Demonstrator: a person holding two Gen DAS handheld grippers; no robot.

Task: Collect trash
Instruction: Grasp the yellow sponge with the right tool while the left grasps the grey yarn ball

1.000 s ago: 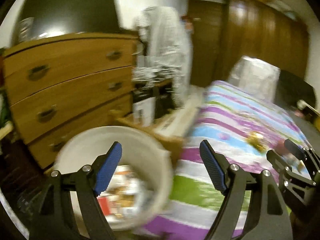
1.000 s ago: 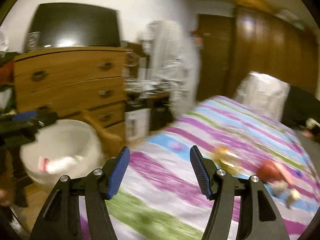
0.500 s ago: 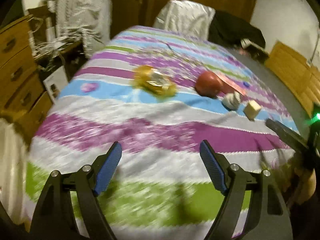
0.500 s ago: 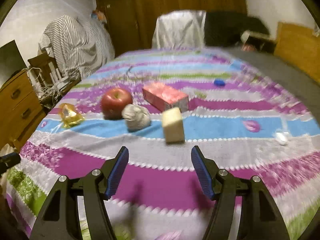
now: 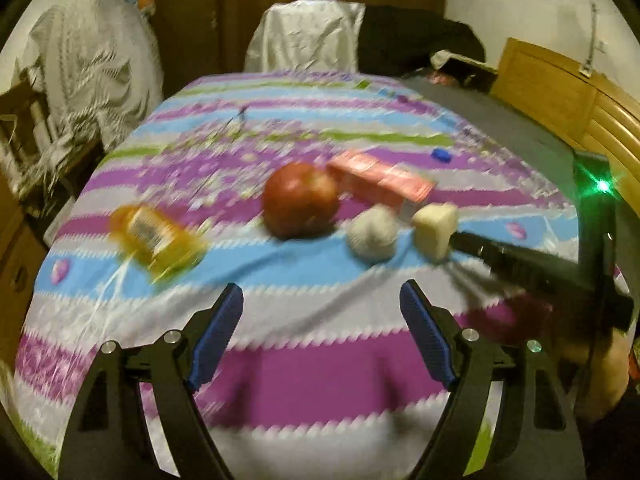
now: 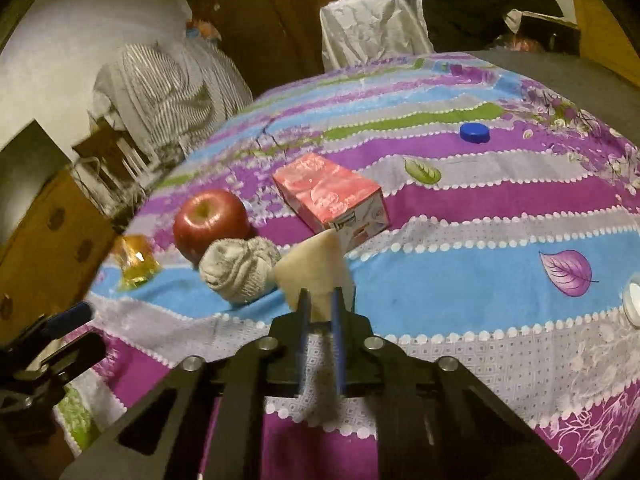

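Pinching cream sponge block (image 6: 316, 276) — right tool (image 6: 320, 316) level.

Left wrist view motion-blurred: yellow wrapper (image 5: 154, 240) label unreadable. Right wrist view: beige block (image 6: 316, 276) lower part hidden behind the right gripper (image 6: 320, 312); white object (image 6: 632, 304) cut by edge.

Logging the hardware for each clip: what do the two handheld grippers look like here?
Both match. The left gripper has black angular linkage arms with triangular cut-outs, silver round bolts at the joints, and blue ribbed pads lining the jaws. The right gripper has the same black frame, silver bolts and blue pads. Seen from the left wrist, its body carries a green indicator light. No cables or sleeves are clearly visible.
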